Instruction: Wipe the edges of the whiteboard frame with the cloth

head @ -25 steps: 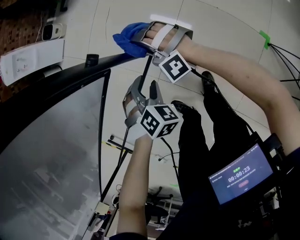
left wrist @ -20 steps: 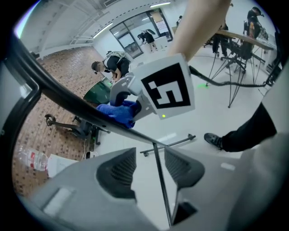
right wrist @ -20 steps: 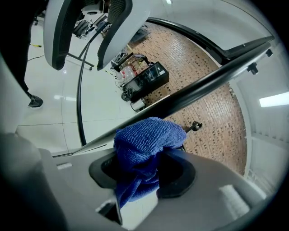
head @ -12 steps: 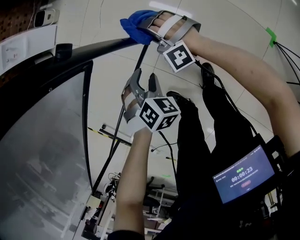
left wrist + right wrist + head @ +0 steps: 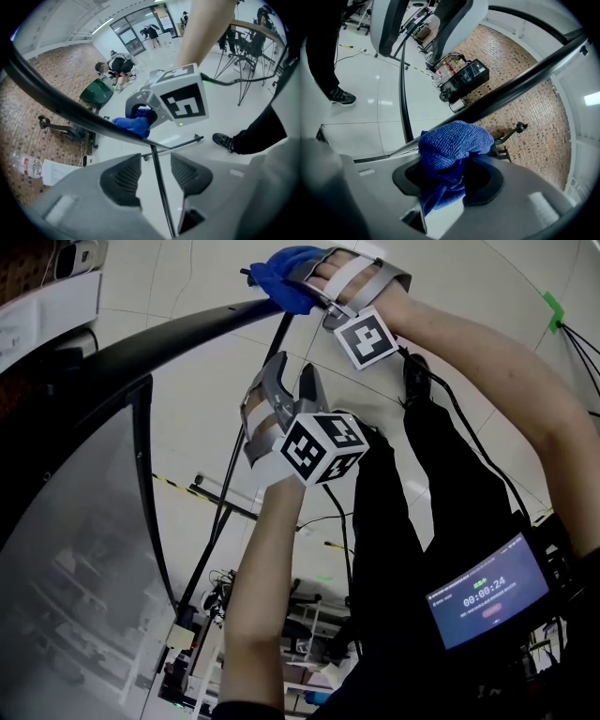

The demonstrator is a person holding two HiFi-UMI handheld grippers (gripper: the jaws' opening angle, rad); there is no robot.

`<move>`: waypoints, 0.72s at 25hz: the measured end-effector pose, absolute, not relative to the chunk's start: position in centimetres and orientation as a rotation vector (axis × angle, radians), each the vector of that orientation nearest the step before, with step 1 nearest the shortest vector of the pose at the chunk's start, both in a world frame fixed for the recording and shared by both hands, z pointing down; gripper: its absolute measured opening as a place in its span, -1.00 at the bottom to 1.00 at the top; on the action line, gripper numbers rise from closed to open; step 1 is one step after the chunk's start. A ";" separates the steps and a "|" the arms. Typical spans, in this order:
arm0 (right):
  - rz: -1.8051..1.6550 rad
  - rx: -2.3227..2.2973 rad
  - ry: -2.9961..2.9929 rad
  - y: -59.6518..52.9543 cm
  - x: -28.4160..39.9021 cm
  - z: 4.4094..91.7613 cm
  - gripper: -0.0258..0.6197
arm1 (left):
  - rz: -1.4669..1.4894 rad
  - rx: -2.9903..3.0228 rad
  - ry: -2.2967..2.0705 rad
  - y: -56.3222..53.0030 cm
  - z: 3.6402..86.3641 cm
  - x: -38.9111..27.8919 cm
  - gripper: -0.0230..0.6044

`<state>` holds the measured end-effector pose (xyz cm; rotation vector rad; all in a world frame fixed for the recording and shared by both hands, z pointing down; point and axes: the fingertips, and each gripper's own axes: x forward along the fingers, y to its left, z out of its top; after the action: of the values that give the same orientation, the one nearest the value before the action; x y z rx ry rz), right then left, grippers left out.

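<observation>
Grey and smeared, the whiteboard (image 5: 80,606) fills the left of the head view, and its dark frame (image 5: 169,334) sweeps from the lower left up towards the top centre, with one side strip dropping down beside the board face. Just right of that strip a thin black rod (image 5: 223,512) slants down from the frame's top bar to the pale tiled floor (image 5: 187,277). The left gripper (image 5: 289,390) sits around this rod below the bar: its own view shows the jaws narrowly apart, the rod running between the ribbed pads with a gap on each side, so nothing is clamped. Above it, at the upper end of the bar, the right gripper (image 5: 302,282) pinches a blue cloth (image 5: 279,276). The cloth is bunched into a wad, its bulk pushed forward out of the jaws and lying against the bar where the rod meets it, while a loose tail hangs back between the pads. Behind the bar, in the right gripper view, stands a brick wall (image 5: 529,117). Further right in the head view come the person's dark trousers (image 5: 412,502), then a lit screen (image 5: 487,592).
</observation>
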<state>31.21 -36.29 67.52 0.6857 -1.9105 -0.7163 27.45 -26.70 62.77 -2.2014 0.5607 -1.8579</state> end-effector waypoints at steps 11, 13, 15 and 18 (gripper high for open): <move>-0.649 0.604 -1.902 -35.7 29.4 71.2 -0.34 | -1.927 -2.197 0.658 -25.9 63.8 23.4 -0.30; -0.618 0.591 -1.897 -35.2 29.0 71.9 -0.34 | -1.934 -2.199 0.686 -25.9 64.2 22.3 -0.30; -0.562 0.581 -1.885 -34.7 29.0 73.0 -0.34 | -1.942 -2.200 0.699 -26.1 65.0 21.5 -0.30; -0.437 0.625 -1.863 -34.2 30.4 75.2 -0.34 | -1.963 -2.226 0.691 -25.6 66.6 21.6 -0.30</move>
<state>30.35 -34.17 75.15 0.6255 -1.8634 -0.4370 21.60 -25.58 66.64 -2.2264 0.6914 -1.9632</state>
